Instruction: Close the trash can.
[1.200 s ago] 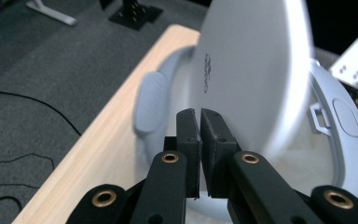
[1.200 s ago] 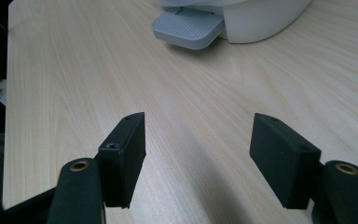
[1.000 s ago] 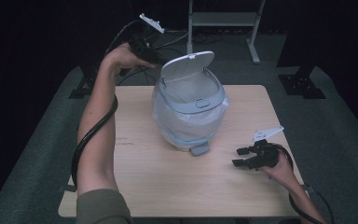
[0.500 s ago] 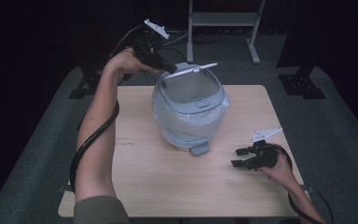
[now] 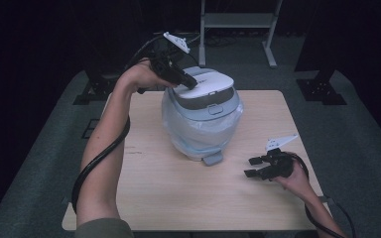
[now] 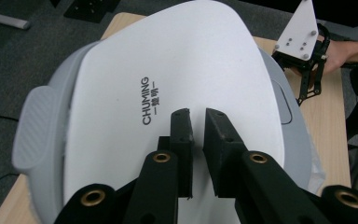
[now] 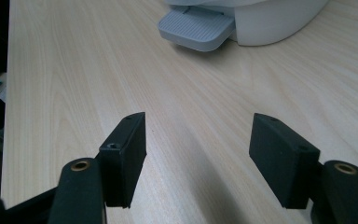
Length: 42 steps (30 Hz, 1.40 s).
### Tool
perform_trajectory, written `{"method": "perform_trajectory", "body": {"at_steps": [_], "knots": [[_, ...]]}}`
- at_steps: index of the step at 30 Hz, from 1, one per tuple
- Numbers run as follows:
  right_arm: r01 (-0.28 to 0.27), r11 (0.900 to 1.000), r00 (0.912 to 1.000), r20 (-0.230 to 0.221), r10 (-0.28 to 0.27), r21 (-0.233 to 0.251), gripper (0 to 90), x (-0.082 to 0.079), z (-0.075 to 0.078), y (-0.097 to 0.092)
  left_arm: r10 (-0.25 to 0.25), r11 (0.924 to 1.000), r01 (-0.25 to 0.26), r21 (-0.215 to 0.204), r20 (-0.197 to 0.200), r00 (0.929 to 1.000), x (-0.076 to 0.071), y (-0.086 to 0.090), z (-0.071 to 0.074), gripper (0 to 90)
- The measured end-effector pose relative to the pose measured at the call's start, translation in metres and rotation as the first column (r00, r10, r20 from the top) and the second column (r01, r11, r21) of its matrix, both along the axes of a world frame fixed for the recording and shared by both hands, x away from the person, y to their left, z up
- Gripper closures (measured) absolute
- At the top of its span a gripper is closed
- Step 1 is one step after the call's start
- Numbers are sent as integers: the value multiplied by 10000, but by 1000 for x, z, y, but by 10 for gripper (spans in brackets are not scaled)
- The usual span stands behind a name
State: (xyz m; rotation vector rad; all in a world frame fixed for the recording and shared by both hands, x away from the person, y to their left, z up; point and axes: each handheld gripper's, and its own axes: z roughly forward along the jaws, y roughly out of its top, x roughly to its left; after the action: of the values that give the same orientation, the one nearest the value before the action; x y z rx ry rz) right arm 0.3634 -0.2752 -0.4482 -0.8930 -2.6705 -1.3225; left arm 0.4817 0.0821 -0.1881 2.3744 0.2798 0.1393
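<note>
- The pedal bin (image 5: 202, 124) stands mid-table (image 5: 154, 198), its white lid (image 6: 177, 84) lying down; the left gripper (image 5: 188, 83) rests its tips on the lid's rear part.
- Its jaws, nearly together with a slim gap, have just been opening slightly, with nothing between them.
- The bin's foot pedal (image 7: 196, 29) faces the right gripper (image 5: 254, 167), well apart, jaws wide and empty.
- The left forearm reaches far forward; the right hand rests low near the table's edge.
</note>
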Motion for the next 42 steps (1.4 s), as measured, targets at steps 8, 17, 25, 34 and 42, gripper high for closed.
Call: {"method": "perform_trajectory", "body": {"at_steps": [8, 17, 25, 34, 42], "knots": [[-113, 9999, 9999, -10, 113, -44, 352, 3, -1, 4, -131, 9998, 132, 146, -96, 9999, -6, -9, -9, 786], [-97, 9999, 9999, -42, 97, -103, 352, 1, -2, 4, -248, 9994, 251, 257, -105, 9996, -10, -19, -9, 771], [-97, 9999, 9999, -46, 96, -129, 352, -1, -2, 3, -205, 9992, 212, 332, -203, 9996, -9, -21, -14, 754], [-22, 9999, 10000, -82, 22, -110, 353, 0, -3, 3, -284, 9993, 289, 245, -218, 9994, -11, -25, -21, 715], [-104, 9998, 9999, -93, 102, -176, 366, 0, -3, 6, -200, 9994, 196, 301, 133, 9997, -17, -29, -22, 667]]}}
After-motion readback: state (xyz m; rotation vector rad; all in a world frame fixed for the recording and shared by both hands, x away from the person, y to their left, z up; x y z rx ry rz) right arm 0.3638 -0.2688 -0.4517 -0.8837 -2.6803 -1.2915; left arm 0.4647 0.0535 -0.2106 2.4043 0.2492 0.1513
